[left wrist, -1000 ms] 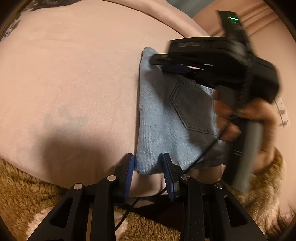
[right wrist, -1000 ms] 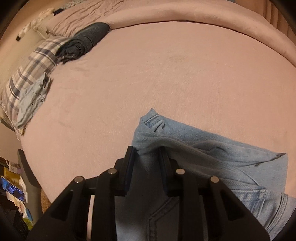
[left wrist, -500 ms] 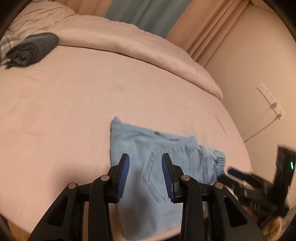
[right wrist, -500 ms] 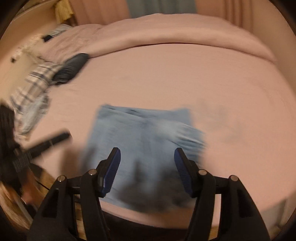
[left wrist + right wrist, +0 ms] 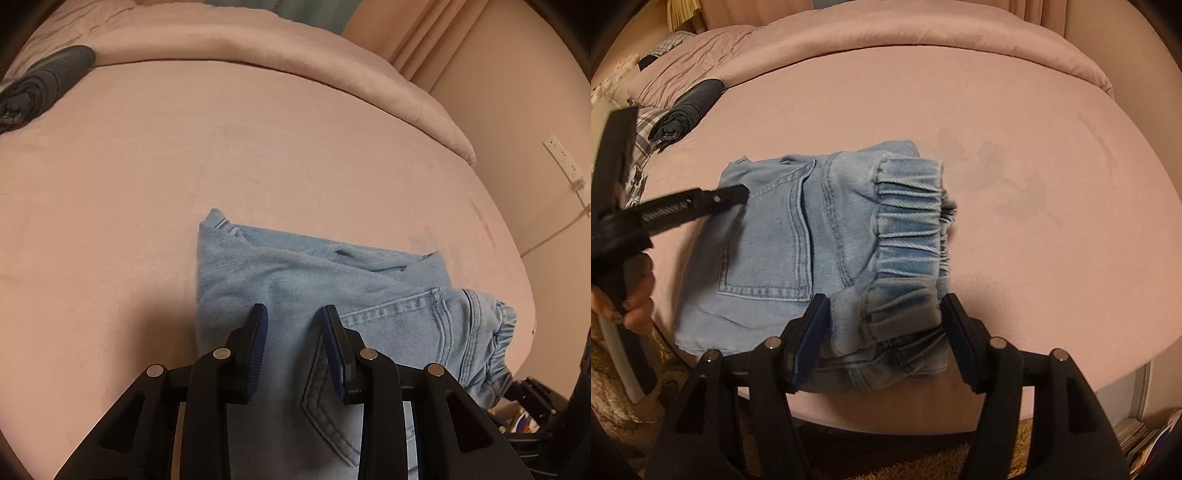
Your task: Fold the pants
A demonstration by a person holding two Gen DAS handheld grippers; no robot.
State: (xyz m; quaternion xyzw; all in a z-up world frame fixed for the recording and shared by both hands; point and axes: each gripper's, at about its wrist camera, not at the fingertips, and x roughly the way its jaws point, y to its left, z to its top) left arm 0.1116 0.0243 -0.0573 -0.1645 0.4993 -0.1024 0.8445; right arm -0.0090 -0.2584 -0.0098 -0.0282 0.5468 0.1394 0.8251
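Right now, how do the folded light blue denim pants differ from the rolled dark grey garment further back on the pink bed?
The folded light blue denim pants lie flat in a squarish stack; the rolled dark grey garment is a tube-like bundle. The pants sit near the front bed edge, the dark garment far back left beside plaid fabric. Both rest on the pink bed, ungripped.

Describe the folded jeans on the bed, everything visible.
The jeans are light blue washed denim, folded into a compact, roughly square bundle near the pink bed's front edge. A stitched back pocket faces up; the gathered elastic waistband lies at one end. Both grippers hover open over them, gripping nothing.
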